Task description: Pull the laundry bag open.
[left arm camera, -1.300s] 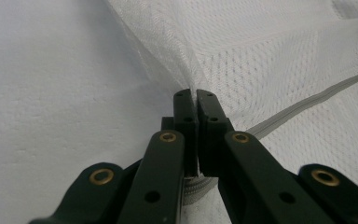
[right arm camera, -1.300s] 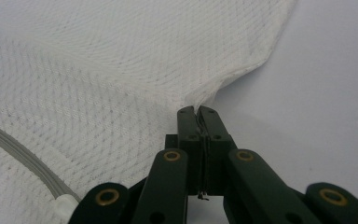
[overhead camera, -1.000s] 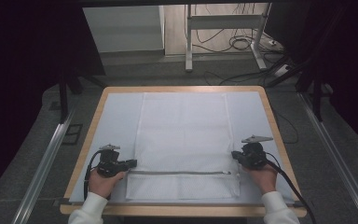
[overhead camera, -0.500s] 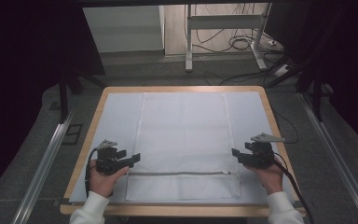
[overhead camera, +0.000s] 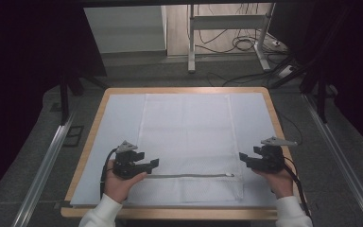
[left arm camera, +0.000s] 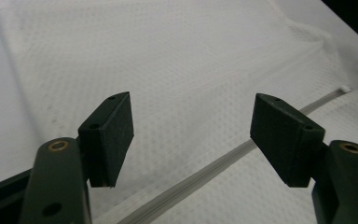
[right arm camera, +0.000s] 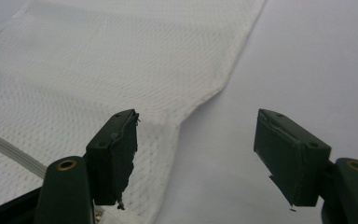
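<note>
A white mesh laundry bag [overhead camera: 186,137] lies flat on the pale table cover, its grey zipper [overhead camera: 189,176] running across near the front. My left gripper [overhead camera: 152,163] hovers open at the zipper's left end; in the left gripper view the zipper [left arm camera: 200,175] passes between and below the black pads [left arm camera: 114,135]. My right gripper [overhead camera: 244,160] is open just beyond the bag's right edge [right arm camera: 200,100], and that gripper's view shows the mesh [right arm camera: 98,70] beneath its left pad [right arm camera: 119,154] and bare cover beneath the other. Nothing is held.
The wooden table rim [overhead camera: 92,137] frames the pale cover [overhead camera: 118,123]. Metal rails [overhead camera: 47,161] run along both sides on the floor. A desk frame and cables [overhead camera: 236,42] stand beyond the far edge.
Both grippers have opened and drawn slightly outward and back from the zipper ends, letting go of the bag. The left hand has turned a little.
</note>
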A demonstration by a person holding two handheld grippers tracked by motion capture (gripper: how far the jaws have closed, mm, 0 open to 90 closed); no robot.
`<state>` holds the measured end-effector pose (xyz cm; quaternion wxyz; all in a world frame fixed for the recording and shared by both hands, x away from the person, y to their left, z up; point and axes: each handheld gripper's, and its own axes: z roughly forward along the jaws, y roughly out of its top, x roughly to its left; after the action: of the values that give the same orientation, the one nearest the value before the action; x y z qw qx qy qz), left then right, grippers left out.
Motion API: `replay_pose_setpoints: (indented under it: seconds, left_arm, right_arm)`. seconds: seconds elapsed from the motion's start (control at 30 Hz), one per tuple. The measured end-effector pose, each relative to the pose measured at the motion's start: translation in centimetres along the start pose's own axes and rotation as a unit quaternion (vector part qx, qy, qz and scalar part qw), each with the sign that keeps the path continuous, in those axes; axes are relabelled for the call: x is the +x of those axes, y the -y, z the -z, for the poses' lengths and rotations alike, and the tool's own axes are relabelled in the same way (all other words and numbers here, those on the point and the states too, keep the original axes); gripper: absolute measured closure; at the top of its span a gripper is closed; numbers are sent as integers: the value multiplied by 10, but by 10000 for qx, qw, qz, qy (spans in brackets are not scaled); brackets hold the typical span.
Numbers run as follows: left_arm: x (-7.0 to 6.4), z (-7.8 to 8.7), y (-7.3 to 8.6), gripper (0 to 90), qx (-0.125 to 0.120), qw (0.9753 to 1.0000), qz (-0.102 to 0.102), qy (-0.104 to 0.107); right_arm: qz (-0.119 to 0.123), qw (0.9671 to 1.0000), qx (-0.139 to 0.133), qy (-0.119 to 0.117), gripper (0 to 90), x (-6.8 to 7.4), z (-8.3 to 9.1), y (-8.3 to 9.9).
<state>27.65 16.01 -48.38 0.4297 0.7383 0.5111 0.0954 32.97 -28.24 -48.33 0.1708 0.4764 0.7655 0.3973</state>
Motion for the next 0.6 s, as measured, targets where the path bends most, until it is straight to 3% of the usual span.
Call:
replay_pose_setpoints:
  seconds: [0.23,0.6]
  left_arm:
    - [-21,-14,-11,303,111,9995,-173,255]
    - [-45,-25,-14,297,261,9981,-311,465]
  right_arm:
    - [-8,10000,61,-1,291,-3,2,2]
    - [32,9999,134,-57,291,-1,-1,5]
